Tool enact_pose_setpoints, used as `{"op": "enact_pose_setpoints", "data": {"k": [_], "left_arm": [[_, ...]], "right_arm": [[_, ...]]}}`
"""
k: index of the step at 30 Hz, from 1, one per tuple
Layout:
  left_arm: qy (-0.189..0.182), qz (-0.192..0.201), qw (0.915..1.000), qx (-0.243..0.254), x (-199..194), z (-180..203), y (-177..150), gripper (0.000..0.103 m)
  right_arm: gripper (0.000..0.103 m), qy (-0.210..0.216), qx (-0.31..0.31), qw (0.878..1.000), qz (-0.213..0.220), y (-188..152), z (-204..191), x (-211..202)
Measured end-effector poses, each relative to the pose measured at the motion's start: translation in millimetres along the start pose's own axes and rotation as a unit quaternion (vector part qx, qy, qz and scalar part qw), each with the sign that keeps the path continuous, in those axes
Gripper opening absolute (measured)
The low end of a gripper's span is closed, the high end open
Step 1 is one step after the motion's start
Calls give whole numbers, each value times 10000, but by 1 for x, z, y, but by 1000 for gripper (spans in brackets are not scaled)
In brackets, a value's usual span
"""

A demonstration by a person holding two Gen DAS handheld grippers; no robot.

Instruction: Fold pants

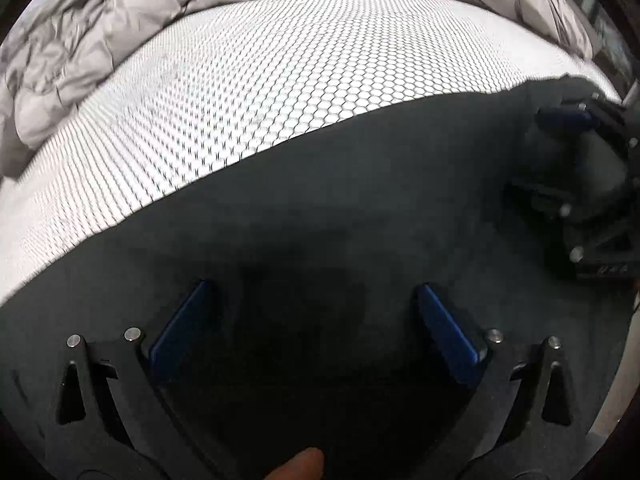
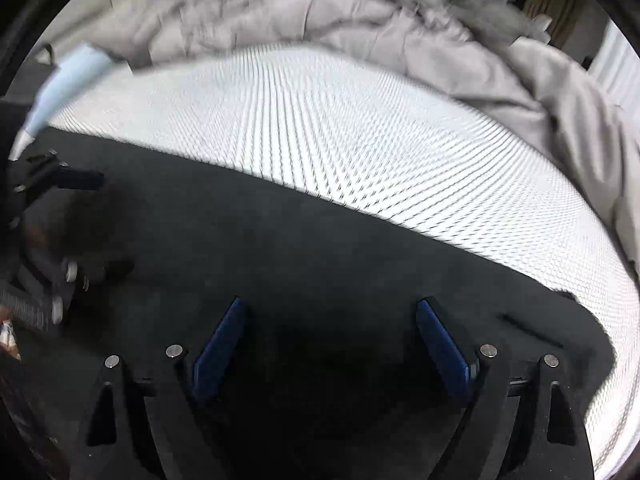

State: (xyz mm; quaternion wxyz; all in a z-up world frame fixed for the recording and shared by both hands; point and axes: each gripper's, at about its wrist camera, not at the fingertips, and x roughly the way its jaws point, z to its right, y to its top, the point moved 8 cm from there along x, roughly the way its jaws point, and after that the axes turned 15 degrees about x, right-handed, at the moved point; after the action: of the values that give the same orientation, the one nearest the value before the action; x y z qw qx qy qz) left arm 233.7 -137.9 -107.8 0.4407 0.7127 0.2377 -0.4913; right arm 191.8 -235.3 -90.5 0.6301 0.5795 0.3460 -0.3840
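Observation:
Dark charcoal pants (image 1: 360,200) lie flat on a white bed sheet with a hexagon pattern (image 1: 248,92). My left gripper (image 1: 312,292) is open, its blue pads (image 1: 180,332) spread just above the dark cloth with nothing between them. My right gripper (image 2: 332,312) is open too, low over the pants (image 2: 280,232), blue pads (image 2: 440,344) apart. Each gripper shows in the other's view: the right one at the right edge of the left wrist view (image 1: 576,148), the left one at the left edge of the right wrist view (image 2: 60,220).
A crumpled grey quilted duvet (image 1: 100,32) is bunched along the far side of the bed; it also shows in the right wrist view (image 2: 460,48). The patterned sheet (image 2: 360,128) stretches between the pants and the duvet.

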Motion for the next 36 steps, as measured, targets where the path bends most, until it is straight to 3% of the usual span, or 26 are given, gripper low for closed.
{"op": "enact_pose_setpoints", "data": {"k": [3,5,9,13,16,19,23,26,27,30,32,34,36], "left_arm": [[104,-40,9998,-173,-4,-15,-12,103],[161,-58,9995,-282,-7,-28,-24,103],[304,-37,9984,-474,-18,-46,-39,103],[420,162,9986,-288,-38,-34,-36,102],[345,414,9983,-233,-41,-16,-15,102],[266,326,9990,-162,-31,-5,2,102],[179,238,9995,-107,-3,-10,1,103],[173,253,9992,-242,-10,-19,-16,103],[197,229,9989,-351,-12,-28,-24,103],[246,209,9976,-606,-14,-58,-42,103],[269,215,9965,-762,-13,-79,-50,103],[321,237,9957,-836,-10,-94,-51,103],[537,204,9953,-784,-13,-96,-48,103]], "right_arm": [[91,-160,-247,9995,97,-6,9,-2],[93,-622,-281,9975,198,-11,36,-9],[97,-1118,357,9930,96,-22,102,-19],[97,-812,557,9948,267,-22,99,-34],[97,-283,432,9978,415,-9,63,-40],[97,176,277,9985,437,6,18,-38],[97,163,128,9997,155,14,-6,0],[97,178,-10,9997,166,10,-1,3],[97,-29,-23,9997,228,9,12,-2],[98,-1169,94,9921,451,2,86,-19],[97,-1462,356,9874,482,-7,132,-29],[97,-2200,676,9719,487,-17,186,-36],[97,-1394,1382,9798,392,-24,206,-43]]}}
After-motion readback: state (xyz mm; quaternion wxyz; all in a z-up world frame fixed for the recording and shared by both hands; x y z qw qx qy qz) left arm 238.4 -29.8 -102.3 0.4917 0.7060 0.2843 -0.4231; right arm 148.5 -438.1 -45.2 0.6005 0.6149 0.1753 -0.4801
